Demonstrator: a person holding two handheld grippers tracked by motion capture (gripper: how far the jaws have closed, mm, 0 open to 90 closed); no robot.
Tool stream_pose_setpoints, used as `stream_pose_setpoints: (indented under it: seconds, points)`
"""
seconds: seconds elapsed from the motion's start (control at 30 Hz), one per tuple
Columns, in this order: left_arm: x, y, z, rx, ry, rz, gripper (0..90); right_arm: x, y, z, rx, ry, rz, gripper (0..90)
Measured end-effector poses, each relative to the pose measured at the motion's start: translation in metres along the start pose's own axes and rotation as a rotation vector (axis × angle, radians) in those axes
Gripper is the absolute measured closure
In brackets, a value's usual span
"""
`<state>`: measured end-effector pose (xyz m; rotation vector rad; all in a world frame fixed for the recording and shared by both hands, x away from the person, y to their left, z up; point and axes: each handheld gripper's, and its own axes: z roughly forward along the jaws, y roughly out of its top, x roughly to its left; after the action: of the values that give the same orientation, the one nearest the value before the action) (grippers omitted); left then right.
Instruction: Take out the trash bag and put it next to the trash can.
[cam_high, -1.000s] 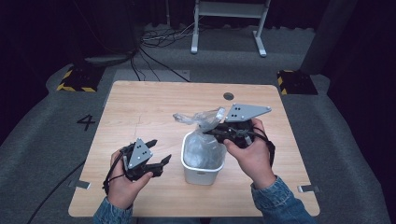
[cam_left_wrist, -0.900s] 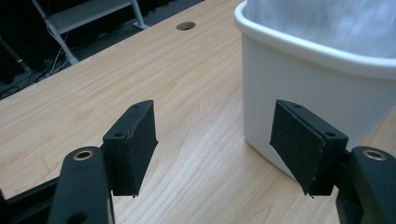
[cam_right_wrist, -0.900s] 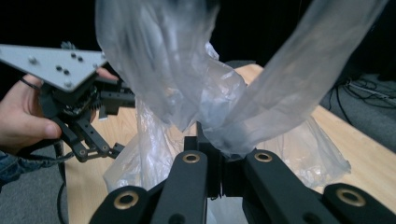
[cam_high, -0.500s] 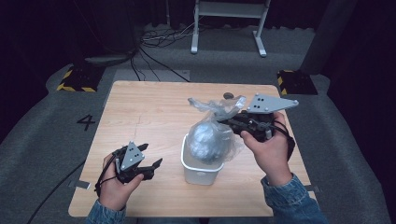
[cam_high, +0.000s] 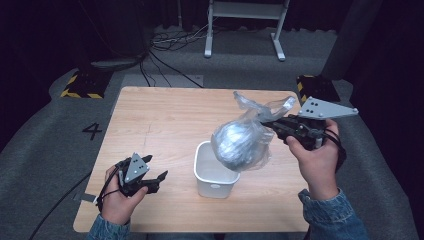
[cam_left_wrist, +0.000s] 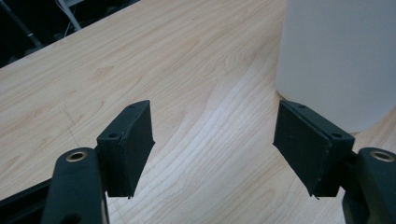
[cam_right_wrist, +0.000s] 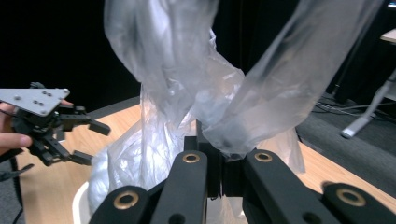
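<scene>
A clear plastic bag (cam_high: 241, 140) bulging with contents hangs above and to the right of a small white bin (cam_high: 214, 170) on the wooden table (cam_high: 165, 120). My right gripper (cam_high: 272, 125) is shut on the bag's gathered neck (cam_right_wrist: 224, 135), and the knotted handles stick up above the jaws. The bag's bottom hovers at the bin's right rim. My left gripper (cam_high: 159, 181) rests low near the table's front left, open with nothing between its pads (cam_left_wrist: 128, 144). The bin's white wall (cam_left_wrist: 336, 56) stands just past the right pad in the left gripper view.
A black number 4 (cam_high: 92, 131) marks the grey floor left of the table. Yellow-and-black striped blocks (cam_high: 80, 82) sit on the floor at both far corners. A white stand (cam_high: 245, 25) and cables (cam_high: 170, 42) lie beyond the table.
My right gripper has lifted the bag up out of the bin and carried it to the right. The left gripper has drawn back toward the table's front left.
</scene>
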<state>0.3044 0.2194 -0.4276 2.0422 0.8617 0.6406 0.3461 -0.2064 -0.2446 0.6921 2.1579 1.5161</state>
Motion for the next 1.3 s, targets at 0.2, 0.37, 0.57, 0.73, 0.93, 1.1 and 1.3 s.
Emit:
stream_pose_setpoints:
  seconds: [0.2, 0.37, 0.57, 0.73, 0.93, 1.1, 1.3]
  points:
    - [0.005, -0.007, 0.0, 0.016, 0.016, -0.006, 27.0, -0.013, -0.008, -0.015, -0.011, -0.03, 0.033, 88.9]
    - [0.007, -0.01, -0.001, 0.021, 0.032, -0.001, 25.9, -0.021, -0.013, -0.026, -0.023, -0.048, 0.05, 88.9]
    - [0.009, -0.017, -0.003, 0.028, 0.033, -0.012, 25.9, -0.028, -0.02, -0.033, -0.012, -0.069, 0.067, 88.9]
    - [0.013, -0.027, -0.003, 0.048, 0.042, -0.031, 25.7, -0.034, -0.028, -0.037, 0.017, -0.115, 0.065, 88.9]
    - [0.016, -0.035, -0.002, 0.056, 0.043, -0.044, 25.1, -0.048, -0.045, -0.035, 0.051, -0.131, 0.113, 88.9]
    - [0.018, -0.041, 0.001, 0.057, 0.047, -0.05, 24.4, -0.053, -0.059, -0.023, 0.084, -0.109, 0.139, 88.9]
    - [0.02, -0.047, 0.003, 0.06, 0.054, -0.066, 23.7, -0.053, -0.072, -0.003, 0.139, -0.102, 0.138, 88.9]
